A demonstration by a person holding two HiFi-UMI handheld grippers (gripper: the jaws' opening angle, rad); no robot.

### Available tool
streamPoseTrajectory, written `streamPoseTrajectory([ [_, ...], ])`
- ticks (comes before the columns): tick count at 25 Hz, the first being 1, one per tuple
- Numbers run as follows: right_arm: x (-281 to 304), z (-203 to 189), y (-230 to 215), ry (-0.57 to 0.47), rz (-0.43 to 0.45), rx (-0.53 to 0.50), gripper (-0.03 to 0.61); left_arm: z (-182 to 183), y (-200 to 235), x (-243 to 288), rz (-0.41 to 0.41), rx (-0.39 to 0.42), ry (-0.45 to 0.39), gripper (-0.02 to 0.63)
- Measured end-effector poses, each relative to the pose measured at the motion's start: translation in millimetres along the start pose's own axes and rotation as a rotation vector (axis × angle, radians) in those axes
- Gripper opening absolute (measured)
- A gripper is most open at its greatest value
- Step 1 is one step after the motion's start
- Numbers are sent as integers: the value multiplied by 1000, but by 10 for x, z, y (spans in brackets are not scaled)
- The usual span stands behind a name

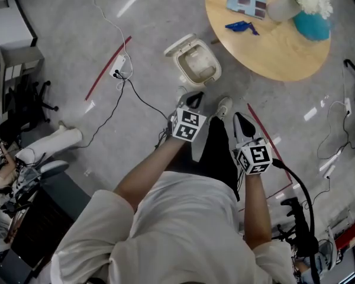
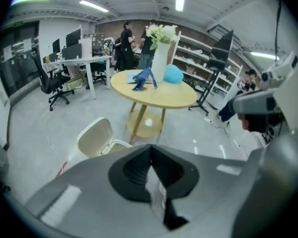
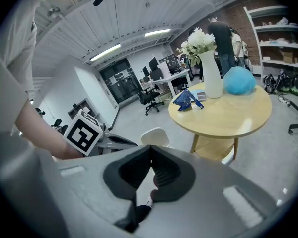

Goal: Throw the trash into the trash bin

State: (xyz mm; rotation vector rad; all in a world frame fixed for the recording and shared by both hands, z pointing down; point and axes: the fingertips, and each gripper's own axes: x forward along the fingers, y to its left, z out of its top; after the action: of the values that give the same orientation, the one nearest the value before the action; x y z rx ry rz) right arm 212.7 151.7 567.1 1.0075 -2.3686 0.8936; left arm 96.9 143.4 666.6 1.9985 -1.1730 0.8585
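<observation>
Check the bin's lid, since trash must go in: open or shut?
Open. The trash bin shows its pale inside from above, with the lid swung back behind it.

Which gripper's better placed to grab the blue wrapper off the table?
Probably right. The right gripper faces the round table, with the blue wrapper ahead; the left gripper hangs nearer the trash bin. Both are shut, empty.

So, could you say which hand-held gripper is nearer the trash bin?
Left. The left hand-held gripper: just short of the trash bin; right hand-held gripper: farther back.
</observation>
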Motion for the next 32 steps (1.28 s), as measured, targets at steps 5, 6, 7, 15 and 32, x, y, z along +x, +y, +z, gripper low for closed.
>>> streamPoseTrajectory([
  [5, -80, 127, 116, 7, 5, -21, 0, 210, -36, -311, -25, -54, -17, 3],
  [6, -92, 147, 142, 10, 7, -26, 0, 240, -41, -369, -28, -60, -20, 4],
  [7, -106, 174, 169, 10, 10, -30, 0, 262, -49, -423, -31, -63, -23, 3],
  [15, -271, 419, 404, -4, 31, -47, 0, 287, -53, -912, -49, -64, -26, 3],
  [32, -624, 844, 724, -53, 68, -77, 0, 794, -4, -2039, -61, -7, -212, 4],
])
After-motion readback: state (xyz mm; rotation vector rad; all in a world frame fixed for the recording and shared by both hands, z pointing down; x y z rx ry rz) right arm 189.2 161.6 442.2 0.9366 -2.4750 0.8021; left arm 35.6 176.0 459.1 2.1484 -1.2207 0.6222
